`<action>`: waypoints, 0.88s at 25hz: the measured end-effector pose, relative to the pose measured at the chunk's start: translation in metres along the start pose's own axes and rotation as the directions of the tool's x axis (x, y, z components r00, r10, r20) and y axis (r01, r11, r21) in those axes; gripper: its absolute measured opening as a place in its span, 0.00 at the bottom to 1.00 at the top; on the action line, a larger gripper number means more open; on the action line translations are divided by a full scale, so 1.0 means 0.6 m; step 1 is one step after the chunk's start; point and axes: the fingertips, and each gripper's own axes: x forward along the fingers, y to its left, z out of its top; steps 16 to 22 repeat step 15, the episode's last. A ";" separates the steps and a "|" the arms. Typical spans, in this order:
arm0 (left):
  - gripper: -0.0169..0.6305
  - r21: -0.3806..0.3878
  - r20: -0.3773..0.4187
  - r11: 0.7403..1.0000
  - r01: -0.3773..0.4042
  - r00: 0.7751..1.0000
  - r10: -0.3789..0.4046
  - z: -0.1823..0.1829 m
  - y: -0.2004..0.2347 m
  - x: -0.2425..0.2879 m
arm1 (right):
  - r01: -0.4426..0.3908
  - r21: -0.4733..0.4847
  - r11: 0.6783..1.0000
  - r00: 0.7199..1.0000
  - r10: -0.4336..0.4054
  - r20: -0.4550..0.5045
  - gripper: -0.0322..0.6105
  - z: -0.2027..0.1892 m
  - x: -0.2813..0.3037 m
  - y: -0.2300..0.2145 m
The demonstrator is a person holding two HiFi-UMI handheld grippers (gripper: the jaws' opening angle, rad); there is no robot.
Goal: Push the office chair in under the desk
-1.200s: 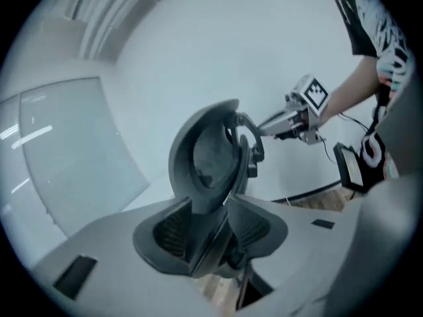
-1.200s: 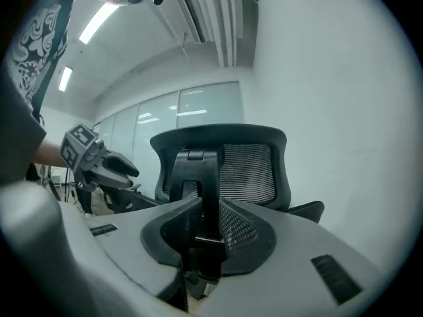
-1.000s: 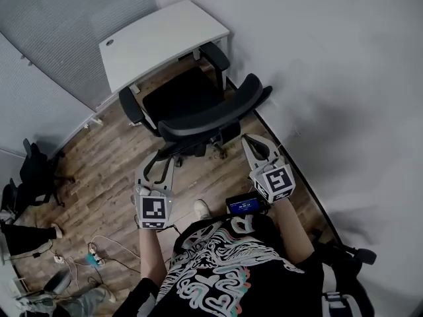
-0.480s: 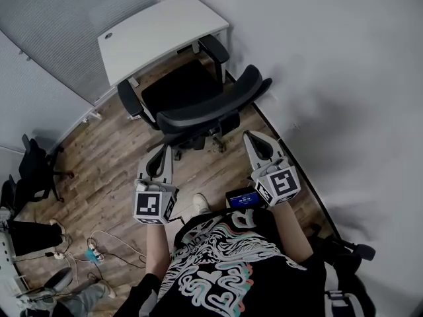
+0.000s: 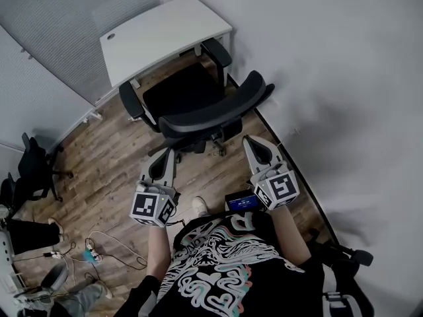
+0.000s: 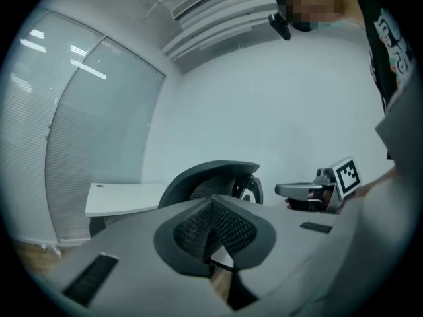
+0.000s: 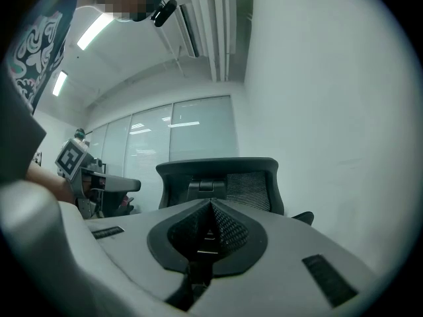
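Room: we stand on a wood floor (image 5: 112, 147).
Left: spare chair (image 5: 33, 167); cables (image 5: 112, 243) near us.
Far: white desk (image 5: 158, 35).
Office chair (image 5: 198, 111): before the desk, seat outside it, back toward us.
Left gripper (image 5: 166, 154): jaws together, holding nothing, near the backrest.
Right gripper (image 5: 253, 144): the same.
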 end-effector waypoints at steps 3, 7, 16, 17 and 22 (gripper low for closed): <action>0.05 0.014 0.000 1.000 0.005 1.000 -0.005 0.003 0.004 0.005 | -0.005 -0.001 1.000 1.000 0.005 -0.013 0.08 -0.002 0.014 0.004; 0.05 0.020 0.020 1.000 0.004 1.000 -0.004 0.006 0.011 0.013 | -0.009 0.003 1.000 1.000 0.009 -0.023 0.07 -0.009 0.022 0.002; 0.05 0.017 -0.014 1.000 -0.011 1.000 0.012 -0.011 0.011 0.022 | -0.024 0.002 1.000 0.999 0.024 -0.039 0.08 -0.010 0.019 -0.008; 0.05 0.017 -0.014 1.000 -0.011 1.000 0.012 -0.011 0.011 0.022 | -0.024 0.002 1.000 0.999 0.024 -0.039 0.08 -0.010 0.019 -0.008; 0.05 0.017 -0.014 1.000 -0.011 1.000 0.012 -0.011 0.011 0.022 | -0.024 0.002 1.000 0.999 0.024 -0.039 0.08 -0.010 0.019 -0.008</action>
